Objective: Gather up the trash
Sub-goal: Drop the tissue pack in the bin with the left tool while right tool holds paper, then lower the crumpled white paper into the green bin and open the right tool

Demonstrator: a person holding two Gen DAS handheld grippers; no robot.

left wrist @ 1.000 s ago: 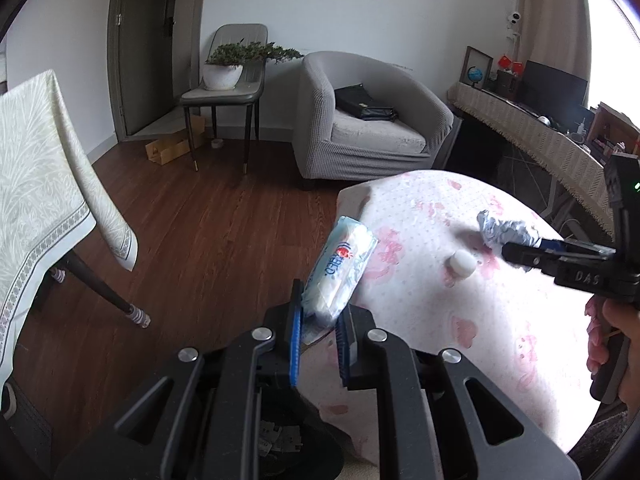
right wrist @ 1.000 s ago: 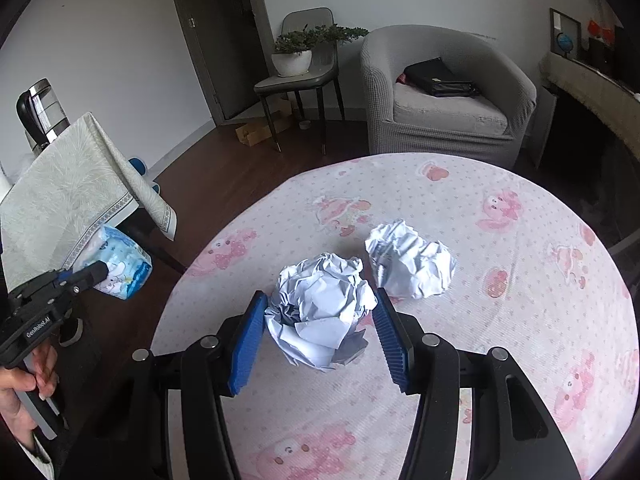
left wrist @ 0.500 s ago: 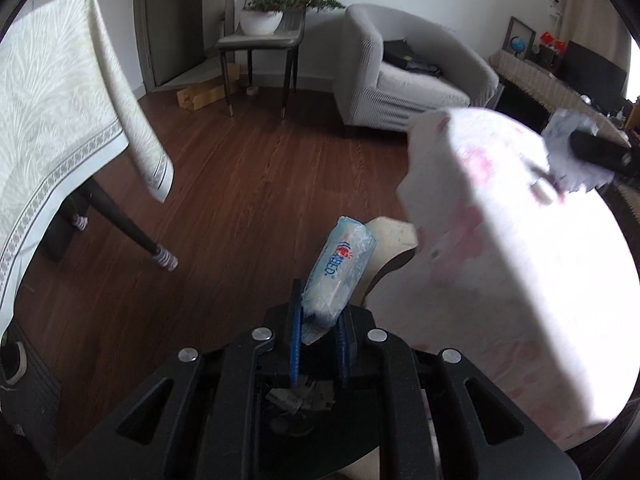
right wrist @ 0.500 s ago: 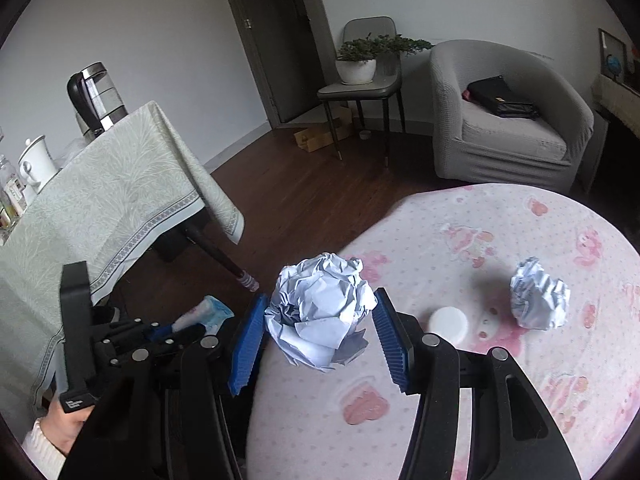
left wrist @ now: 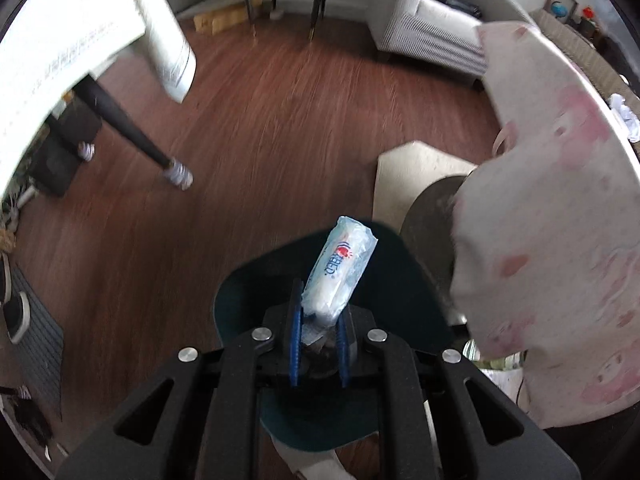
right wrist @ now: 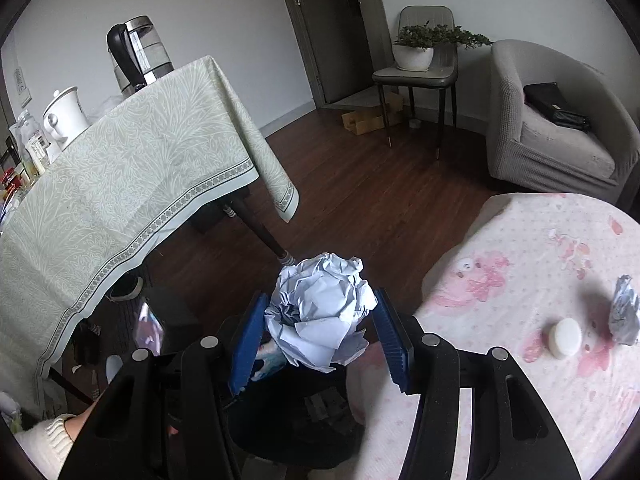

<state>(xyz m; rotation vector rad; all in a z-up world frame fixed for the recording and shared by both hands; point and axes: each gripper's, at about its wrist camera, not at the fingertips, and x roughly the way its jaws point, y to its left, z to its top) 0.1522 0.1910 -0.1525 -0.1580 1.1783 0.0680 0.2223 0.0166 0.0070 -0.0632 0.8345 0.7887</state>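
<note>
My left gripper (left wrist: 318, 344) is shut on a blue-and-white tissue pack (left wrist: 339, 272) and holds it over a dark bin (left wrist: 248, 292) on the floor beside the round table. My right gripper (right wrist: 322, 344) is shut on a crumpled ball of pale blue paper (right wrist: 320, 312), held past the table's left edge, above the same dark bin (right wrist: 296, 432). A second crumpled paper ball (right wrist: 624, 312) and a small white cap (right wrist: 565, 337) lie on the pink-patterned tablecloth (right wrist: 520, 280).
A table with a green-white cloth (right wrist: 120, 184) stands to the left, its dark leg (left wrist: 132, 136) on the wood floor. A grey armchair (right wrist: 560, 132) and a chair with a potted plant (right wrist: 420, 60) stand at the back. The round table's base (left wrist: 428, 216) is near the bin.
Both grippers have moved left off the round table and downward. The left one has tilted down over the bin with the tissue pack. The right one carried its paper ball past the table's edge.
</note>
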